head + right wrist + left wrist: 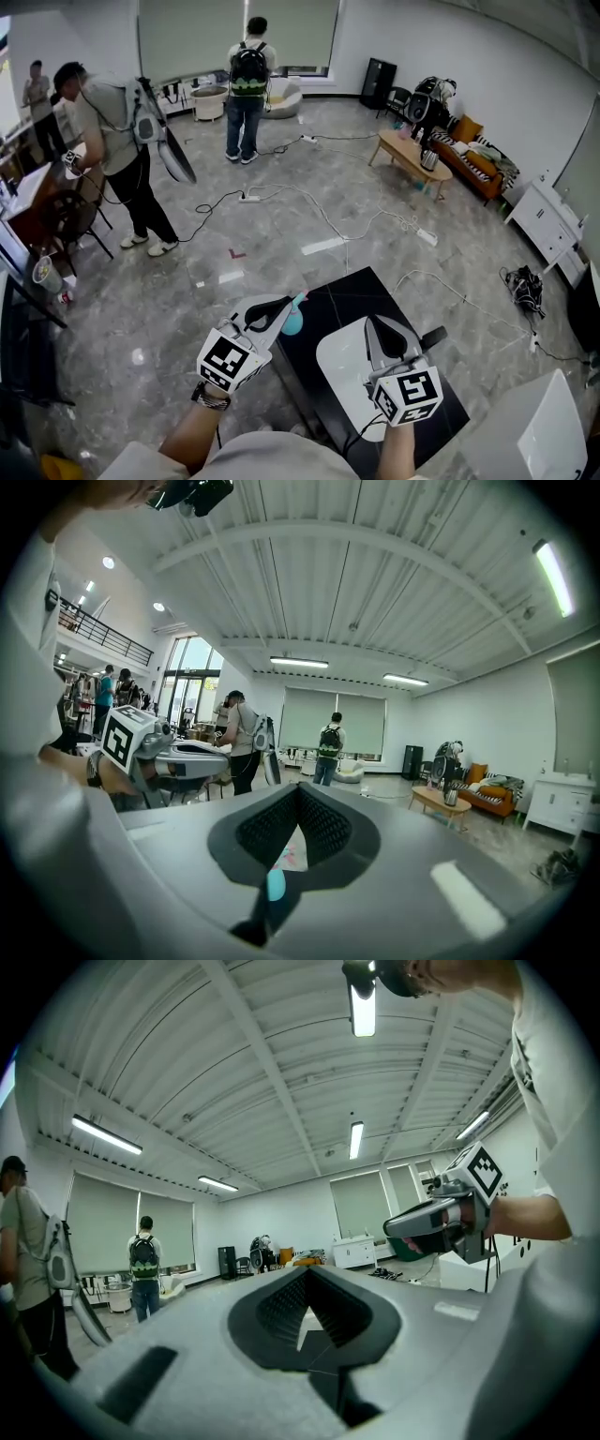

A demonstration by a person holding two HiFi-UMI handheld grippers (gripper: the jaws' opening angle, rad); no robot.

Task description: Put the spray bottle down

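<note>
At the black table's left edge, the spray bottle is mostly hidden behind the left gripper — only teal shows; any grip cannot be told.

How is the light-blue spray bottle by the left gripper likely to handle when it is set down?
The spray bottle looks like smooth, rounded plastic, so it may slip in a loose grasp. Its bulbous body under a narrow nozzle suggests it could tip or roll if set down tilted. It is by the black table's left edge, so a nudge might send it off.
</note>
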